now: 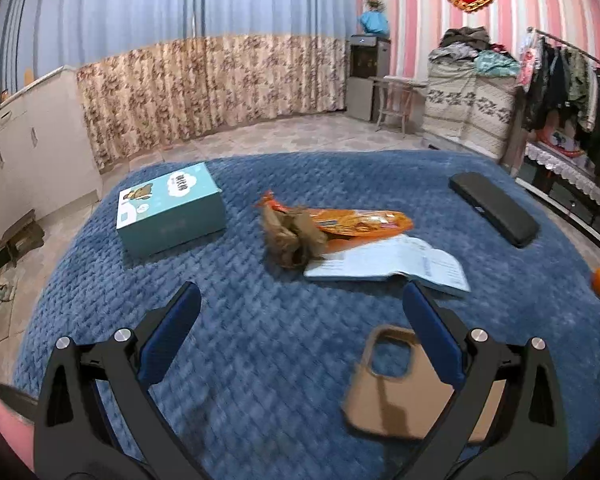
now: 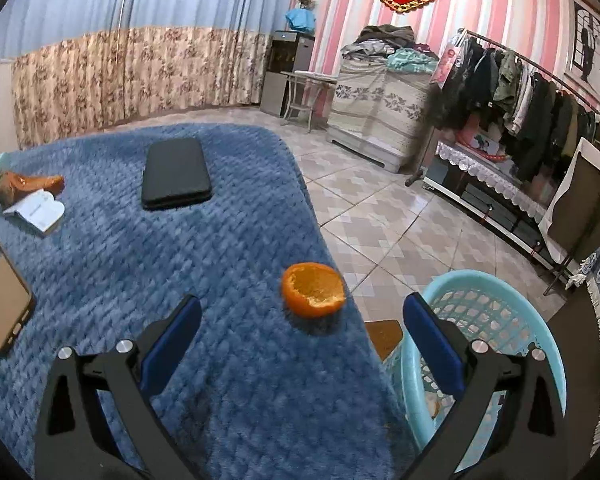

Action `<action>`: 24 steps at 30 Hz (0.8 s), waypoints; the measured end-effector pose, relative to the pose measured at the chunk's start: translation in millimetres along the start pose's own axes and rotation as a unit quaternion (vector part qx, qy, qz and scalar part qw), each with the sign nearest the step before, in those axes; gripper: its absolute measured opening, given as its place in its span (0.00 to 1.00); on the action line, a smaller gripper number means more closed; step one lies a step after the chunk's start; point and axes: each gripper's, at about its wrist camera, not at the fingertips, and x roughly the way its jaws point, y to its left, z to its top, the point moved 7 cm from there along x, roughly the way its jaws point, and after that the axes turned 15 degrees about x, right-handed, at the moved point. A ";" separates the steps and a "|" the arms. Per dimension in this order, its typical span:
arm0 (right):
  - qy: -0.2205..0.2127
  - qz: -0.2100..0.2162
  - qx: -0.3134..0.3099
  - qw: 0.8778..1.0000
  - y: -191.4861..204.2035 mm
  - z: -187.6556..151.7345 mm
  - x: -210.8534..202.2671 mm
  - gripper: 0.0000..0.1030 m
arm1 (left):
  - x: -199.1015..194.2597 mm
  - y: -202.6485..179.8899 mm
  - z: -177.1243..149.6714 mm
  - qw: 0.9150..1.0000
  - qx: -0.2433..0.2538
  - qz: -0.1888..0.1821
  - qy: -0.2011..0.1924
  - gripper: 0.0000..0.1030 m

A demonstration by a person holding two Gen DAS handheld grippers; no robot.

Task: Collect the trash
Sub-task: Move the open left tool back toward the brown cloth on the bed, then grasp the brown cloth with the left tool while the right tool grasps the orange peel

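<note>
Left gripper (image 1: 300, 300) hovers over the blue quilted worktop cover (image 1: 260, 360), jaws spread wide, nothing between them. Ahead of it, mid-surface: a crumpled brown paper wad (image 1: 290, 236) touching an orange snack wrapper (image 1: 360, 222), with an open white booklet (image 1: 396, 264) just near of them. Teal box (image 1: 170, 210) far left; black case (image 1: 492, 208) far right; tan phone case (image 1: 404, 384) under the right finger.

Right gripper (image 2: 302, 306) also holds its jaws spread, empty. Orange peel (image 2: 314, 290) lies near the worktop's right edge, just beyond the fingertips. Light-blue basket (image 2: 484, 320) stands on the floor right of the worktop, partly behind the right finger.
</note>
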 end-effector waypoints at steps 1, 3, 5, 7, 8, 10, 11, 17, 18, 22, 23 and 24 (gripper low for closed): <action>0.000 -0.001 0.000 1.000 0.6 -0.3 0.2 0.96 | 6.4 3.7 2.6 1.000 -0.003 0.003 0.004 0.93; 0.001 -0.002 0.002 1.000 -1.2 1.1 1.4 0.96 | 21.4 9.0 9.3 1.000 -0.005 0.001 0.011 0.88; 0.003 -0.004 0.010 1.000 -5.8 2.3 2.7 0.96 | 34.6 12.9 14.2 1.000 -0.009 0.000 0.019 0.78; 0.006 -0.004 0.021 1.000 -9.5 4.0 6.1 0.96 | 46.1 15.2 17.8 1.000 -0.015 -0.006 0.027 0.75; 0.008 -0.003 0.024 1.000 -11.6 4.2 7.6 0.96 | 50.5 15.6 19.6 0.999 -0.016 -0.008 0.026 0.74; 0.012 -0.003 0.032 0.999 -16.4 4.1 9.4 0.96 | 60.5 13.8 22.9 1.000 -0.011 -0.006 0.028 0.73; 0.013 -0.004 0.033 0.999 -16.9 4.0 10.9 0.96 | 63.3 12.3 22.5 1.000 -0.007 -0.005 0.029 0.68; 0.023 -0.006 0.042 0.999 -20.3 1.9 17.3 0.96 | 73.3 7.3 23.8 0.999 0.012 -0.020 0.037 0.36; 0.025 -0.006 0.044 0.999 -21.2 1.5 18.1 0.96 | 69.8 7.4 23.0 0.999 0.015 -0.021 0.035 0.35; 0.026 -0.004 0.054 0.998 -25.4 2.0 18.9 0.96 | 54.0 10.9 11.2 0.999 0.013 -0.036 0.037 0.11; 0.027 -0.003 0.057 0.998 -26.1 1.9 19.2 0.96 | 52.2 11.9 8.9 0.999 0.012 -0.036 0.038 0.10; 0.028 -0.002 0.060 0.998 -27.5 1.9 19.1 0.96 | 50.2 12.8 6.2 0.999 0.012 -0.035 0.039 0.10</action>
